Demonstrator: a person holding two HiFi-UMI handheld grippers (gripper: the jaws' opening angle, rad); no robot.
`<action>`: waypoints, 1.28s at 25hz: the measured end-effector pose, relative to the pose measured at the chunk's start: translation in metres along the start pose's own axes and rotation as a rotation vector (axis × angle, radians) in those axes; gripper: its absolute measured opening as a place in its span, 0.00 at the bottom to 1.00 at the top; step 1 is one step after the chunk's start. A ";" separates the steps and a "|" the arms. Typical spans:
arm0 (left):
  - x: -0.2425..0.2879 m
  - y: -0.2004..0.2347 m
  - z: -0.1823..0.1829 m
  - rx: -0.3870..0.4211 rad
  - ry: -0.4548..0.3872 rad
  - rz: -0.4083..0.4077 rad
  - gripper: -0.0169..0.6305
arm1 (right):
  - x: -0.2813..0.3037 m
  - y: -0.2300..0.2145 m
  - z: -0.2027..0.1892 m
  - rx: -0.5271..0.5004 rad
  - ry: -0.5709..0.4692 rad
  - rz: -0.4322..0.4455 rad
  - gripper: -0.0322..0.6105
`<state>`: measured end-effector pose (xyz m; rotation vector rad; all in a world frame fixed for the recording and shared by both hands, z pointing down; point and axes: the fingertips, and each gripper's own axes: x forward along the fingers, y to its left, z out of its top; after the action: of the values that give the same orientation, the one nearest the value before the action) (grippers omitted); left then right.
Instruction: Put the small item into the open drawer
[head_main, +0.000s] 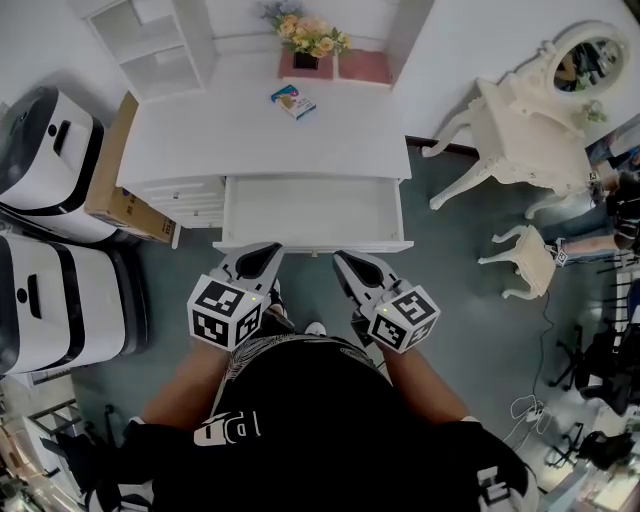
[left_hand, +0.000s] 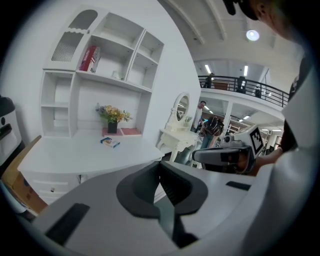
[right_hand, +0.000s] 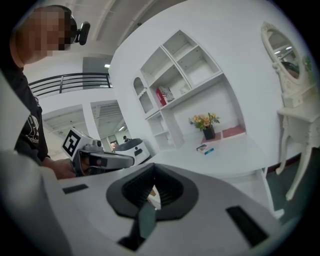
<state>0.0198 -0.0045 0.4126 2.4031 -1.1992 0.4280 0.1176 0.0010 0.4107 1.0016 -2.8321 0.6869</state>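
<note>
**Desk with open drawer: contents and counts**

Containers. One drawer (head_main: 310, 210), pulled out from the front edge of the white desk (head_main: 200, 140); its interior shows only a white floor. One hutch (head_main: 150, 45) at the rear left corner of the desk, split into open compartments; a red book (left_hand: 89, 58) stands in an upper one. One cardboard box (head_main: 118, 175) on the floor against the desk's left edge; its contents cannot be seen.

Task item. One small item (head_main: 292, 101), a blue-and-white packet, lies flat on the surface near the middle of the rear edge. It is just in front of the flower pot and well apart from the drawer.

On the surface besides. One flower pot (head_main: 305, 40) with yellow blooms at the rear edge. Two pink mats (head_main: 362, 68) lie side by side there, and the pot stands on the left one.

Grippers, two. The left gripper (head_main: 265, 252) and the right gripper (head_main: 343, 262) hover side by side just short of the drawer's front edge. Each has its jaws clenched together on nothing.

Surroundings. Two white-and-black machines (head_main: 45, 150) stand left of the desk. One vanity table (head_main: 520, 120) with an oval mirror (head_main: 585, 57) stands to the right, and one stool (head_main: 527, 262) stands near it.
</note>
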 end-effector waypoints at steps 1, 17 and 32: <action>0.003 0.006 0.003 0.001 -0.001 -0.002 0.05 | 0.006 -0.002 0.002 -0.001 0.002 -0.003 0.06; 0.050 0.120 0.056 0.046 0.006 -0.079 0.05 | 0.124 -0.041 0.045 -0.052 0.045 -0.082 0.06; 0.077 0.189 0.063 0.085 0.066 -0.136 0.05 | 0.186 -0.072 0.053 -0.035 0.079 -0.175 0.06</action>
<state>-0.0833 -0.1908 0.4356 2.5034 -1.0008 0.5206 0.0201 -0.1795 0.4286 1.1715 -2.6403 0.6420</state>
